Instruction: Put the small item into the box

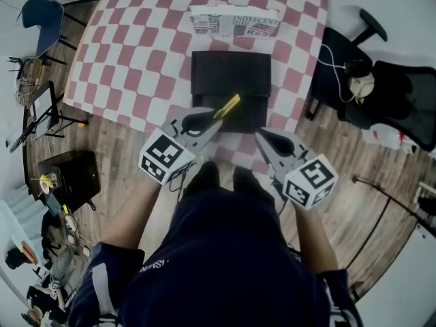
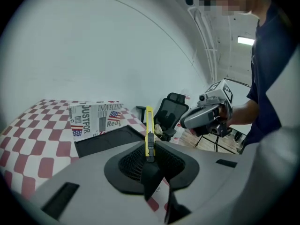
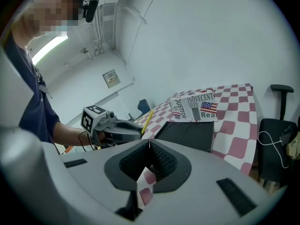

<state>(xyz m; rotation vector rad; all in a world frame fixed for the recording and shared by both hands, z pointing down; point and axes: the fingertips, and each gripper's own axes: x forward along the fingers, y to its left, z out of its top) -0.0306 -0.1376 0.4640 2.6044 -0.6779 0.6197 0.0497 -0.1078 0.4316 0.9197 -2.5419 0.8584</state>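
The small item is a slim yellow tool, like a utility knife. My left gripper is shut on its lower end, and it sticks up and forward over the near edge of the flat black box. In the left gripper view the yellow tool stands upright between the pads of the left gripper, with the black box beyond. My right gripper hangs just off the table's near edge, right of the left one. Its own view shows the right gripper shut on nothing.
A newspaper-print box stands behind the black box on the red-and-white checked tablecloth. A black office chair is right of the table, a blue chair at the far left, and clutter lies on the wooden floor.
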